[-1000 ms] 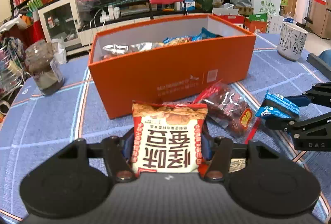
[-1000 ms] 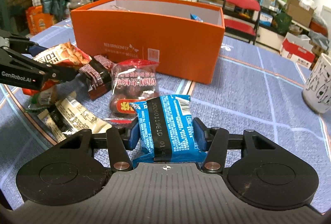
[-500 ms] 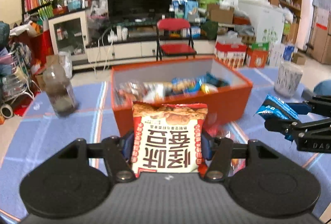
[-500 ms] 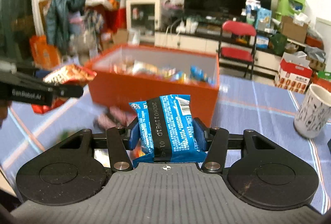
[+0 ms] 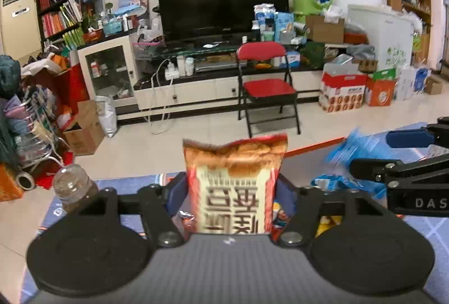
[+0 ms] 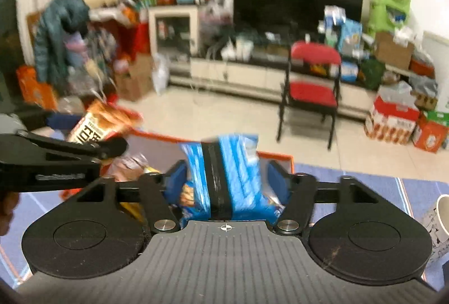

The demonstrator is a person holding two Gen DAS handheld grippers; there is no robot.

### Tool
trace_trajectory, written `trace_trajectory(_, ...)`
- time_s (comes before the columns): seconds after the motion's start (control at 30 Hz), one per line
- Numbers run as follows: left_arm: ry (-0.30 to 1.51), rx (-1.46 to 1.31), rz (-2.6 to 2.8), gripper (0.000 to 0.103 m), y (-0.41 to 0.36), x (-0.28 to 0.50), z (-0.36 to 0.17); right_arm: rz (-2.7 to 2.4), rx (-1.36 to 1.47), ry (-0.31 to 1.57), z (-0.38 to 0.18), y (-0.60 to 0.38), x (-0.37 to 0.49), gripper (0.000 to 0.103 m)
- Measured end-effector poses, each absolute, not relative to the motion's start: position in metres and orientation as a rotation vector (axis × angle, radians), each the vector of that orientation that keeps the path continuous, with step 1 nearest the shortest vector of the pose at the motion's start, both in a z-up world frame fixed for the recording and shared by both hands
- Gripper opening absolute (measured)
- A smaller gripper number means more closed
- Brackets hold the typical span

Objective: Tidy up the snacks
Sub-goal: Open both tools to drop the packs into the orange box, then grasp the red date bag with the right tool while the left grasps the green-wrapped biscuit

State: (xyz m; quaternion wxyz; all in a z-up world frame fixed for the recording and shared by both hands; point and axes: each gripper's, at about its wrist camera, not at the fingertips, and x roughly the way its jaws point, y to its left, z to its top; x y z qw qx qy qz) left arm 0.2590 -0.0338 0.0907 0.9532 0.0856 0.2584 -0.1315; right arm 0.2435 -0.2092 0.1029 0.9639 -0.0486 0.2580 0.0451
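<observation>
My left gripper [image 5: 234,191] hangs over the orange box [image 5: 314,146], its jaws opening. The red and cream snack bag [image 5: 234,180] stands between the pads and has slid down a little. My right gripper [image 6: 226,180] is also over the orange box [image 6: 276,156], jaws opening. A gap shows beside the blurred blue packet [image 6: 230,175] between them. In the left wrist view the right gripper [image 5: 370,151] is at the right edge with the blue packet [image 5: 350,147]. In the right wrist view the left gripper [image 6: 92,133] is at the left with the snack bag [image 6: 103,123]. Several snacks lie in the box below.
A plastic bottle [image 5: 74,189] stands at the table's left, and a patterned mug [image 6: 437,217] at its right. The blue tablecloth [image 6: 378,191] lies around the box. Beyond the table are a red folding chair [image 5: 266,85] and a TV stand. A hand [image 6: 7,205] holds the left gripper.
Both grippers rose from the table and moved forward over the orange box, each carrying its packet. Their jaws have widened, and the blue packet now blurs loose between the right pads.
</observation>
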Motion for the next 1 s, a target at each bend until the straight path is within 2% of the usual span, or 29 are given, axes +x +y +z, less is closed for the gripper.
trace_trajectory(0.1, 0.48, 0.144, -0.285, 0.077, -0.018, 0.237, 0.101, 0.106, -0.085, 0.474, 0.108, -0.214, 0.221, 0.056)
trace_trajectory(0.17, 0.462, 0.133, -0.298, 0.079, -0.002, 0.209, 0.102, 0.132, -0.078, 0.43, 0.106, -0.218, 0.186, 0.066)
trace_trajectory(0.23, 0.457, 0.128, -0.304, 0.082, 0.011, 0.18, 0.097, 0.168, -0.083, 0.405, 0.093, -0.218, 0.145, 0.07)
trace_trajectory(0.3, 0.467, 0.121, -0.319, 0.087, 0.026, 0.148, 0.087, 0.181, -0.079, 0.408, 0.075, -0.219, 0.11, 0.071)
trace_trajectory(0.47, 0.517, 0.133, -0.339, 0.087, 0.049, 0.095, 0.055, 0.201, -0.078, 0.468, 0.031, -0.214, 0.054, 0.075)
trace_trajectory(0.63, 0.573, 0.063, -0.305, 0.088, 0.061, 0.077, 0.029, 0.189, -0.086, 0.502, 0.008, -0.218, 0.064, 0.075)
trace_trajectory(1.0, 0.628, 0.123, -0.39, 0.089, 0.055, 0.093, 0.006, 0.228, -0.096, 0.597, -0.033, -0.203, 0.141, 0.075)
